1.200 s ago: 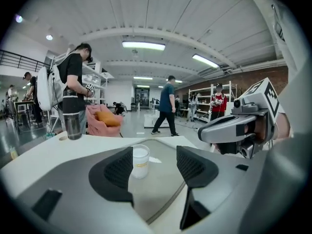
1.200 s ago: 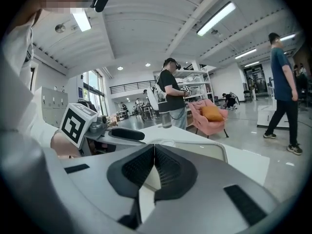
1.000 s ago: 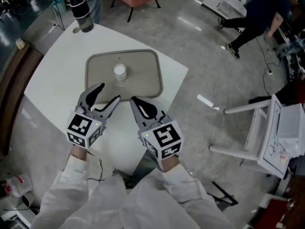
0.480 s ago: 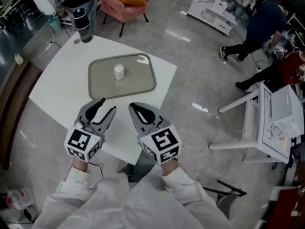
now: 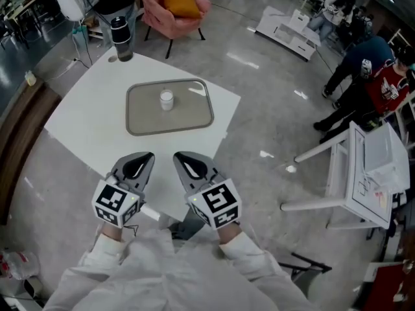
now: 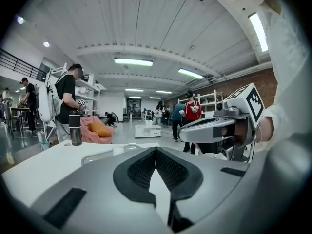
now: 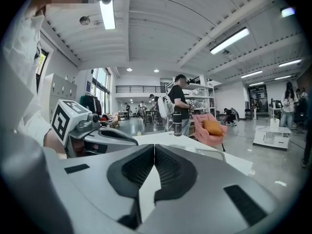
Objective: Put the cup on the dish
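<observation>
A small white cup (image 5: 166, 99) stands upright in the middle of the grey-beige tray-like dish (image 5: 142, 120) on the white table (image 5: 84, 122). Both grippers hover side by side over the table's near edge, well short of the dish. My left gripper (image 5: 143, 156) is shut with nothing between its jaws, and its own view shows the pads meeting (image 6: 156, 150). My right gripper (image 5: 181, 156) is also shut and empty, the jaws closed (image 7: 154, 147). The cup (image 6: 118, 150) shows low and far off in the left gripper view.
A dark tumbler (image 5: 121, 39) stands at the table's far corner. A pink chair (image 5: 175, 2) and a standing person are beyond it. To the right stand a white rack (image 5: 363, 173) and people on the grey floor.
The left gripper's jaws have gone from wide open to shut. Both grippers have drawn back from the dish to the table's near edge. The cup has stayed on the dish.
</observation>
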